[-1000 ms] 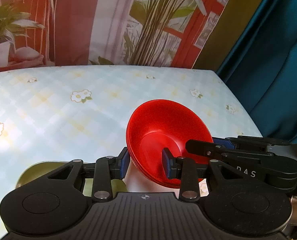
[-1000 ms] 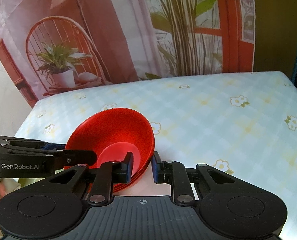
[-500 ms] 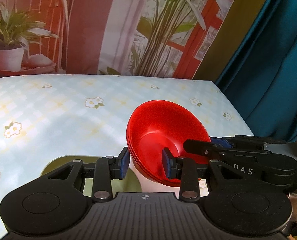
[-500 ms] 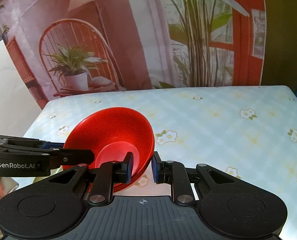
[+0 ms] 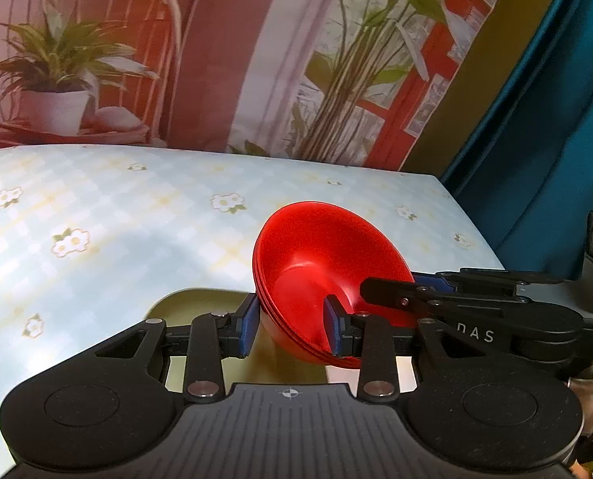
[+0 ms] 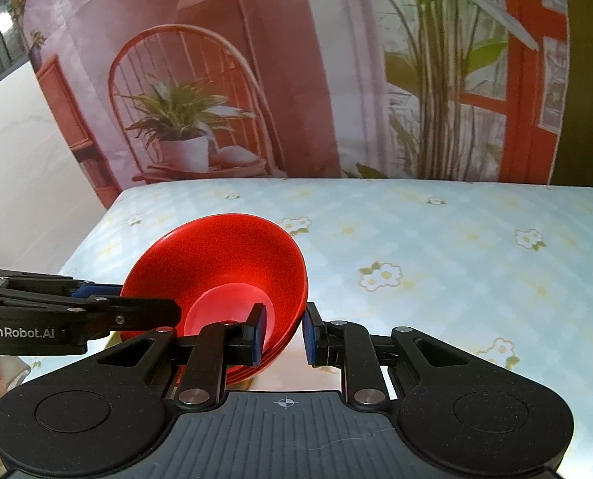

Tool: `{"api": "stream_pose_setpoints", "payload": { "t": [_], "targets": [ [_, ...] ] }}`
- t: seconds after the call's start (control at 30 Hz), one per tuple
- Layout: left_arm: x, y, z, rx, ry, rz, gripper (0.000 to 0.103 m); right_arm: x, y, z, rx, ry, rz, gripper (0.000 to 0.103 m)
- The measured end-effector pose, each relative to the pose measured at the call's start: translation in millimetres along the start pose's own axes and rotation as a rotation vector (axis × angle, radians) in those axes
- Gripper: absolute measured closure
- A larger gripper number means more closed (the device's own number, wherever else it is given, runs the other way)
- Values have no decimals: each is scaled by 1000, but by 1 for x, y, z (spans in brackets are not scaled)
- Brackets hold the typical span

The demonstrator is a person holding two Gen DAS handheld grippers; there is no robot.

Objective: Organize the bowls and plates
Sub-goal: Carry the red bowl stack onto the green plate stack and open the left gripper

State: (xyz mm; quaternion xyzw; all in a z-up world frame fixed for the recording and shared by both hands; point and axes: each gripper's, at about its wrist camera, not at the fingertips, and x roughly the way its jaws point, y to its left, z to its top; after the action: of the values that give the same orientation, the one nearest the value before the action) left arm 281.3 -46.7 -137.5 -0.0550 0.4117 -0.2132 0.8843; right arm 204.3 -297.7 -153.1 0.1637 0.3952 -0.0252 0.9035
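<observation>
glossy red bowls (image 5: pixel 320 255), nested round stack, tilted, held above the table (image 5: pixel 109 215) near its front edge | left gripper (image 5: pixel 292 325) pinching one rim wall | right gripper (image 6: pixel 282 331) pinching the opposite rim | floral checked tablecloth, smooth | olive plate (image 5: pixel 200 307) flat beneath

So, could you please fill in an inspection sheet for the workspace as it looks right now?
Surface: table covered by a pale checked cloth with a flower print.
Job's things: stack of red bowls, tilted and held off the table; olive plate on the cloth below.
Clutter: nothing seen.
Grippers: left gripper and right gripper each clamp one side of the stack's rim.
Cables: nothing seen.
Surroundings: printed backdrop of a chair and plants; teal curtain.
</observation>
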Motion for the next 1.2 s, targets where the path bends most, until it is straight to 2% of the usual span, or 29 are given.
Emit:
{"api": "stream_pose_setpoints", "payload": {
  "t": [0.5,0.73,1.2],
  "targets": [
    [-18,31,-20,-41,15,45,67,27,40,-9,-42,55,42,84],
    [-14,37,-28,-37,38,70,67,39,50,-17,-42,76,52,84],
    [2,40,-39,-41,75,85,67,52,55,-33,-72,104,15,84]
  ]
}}
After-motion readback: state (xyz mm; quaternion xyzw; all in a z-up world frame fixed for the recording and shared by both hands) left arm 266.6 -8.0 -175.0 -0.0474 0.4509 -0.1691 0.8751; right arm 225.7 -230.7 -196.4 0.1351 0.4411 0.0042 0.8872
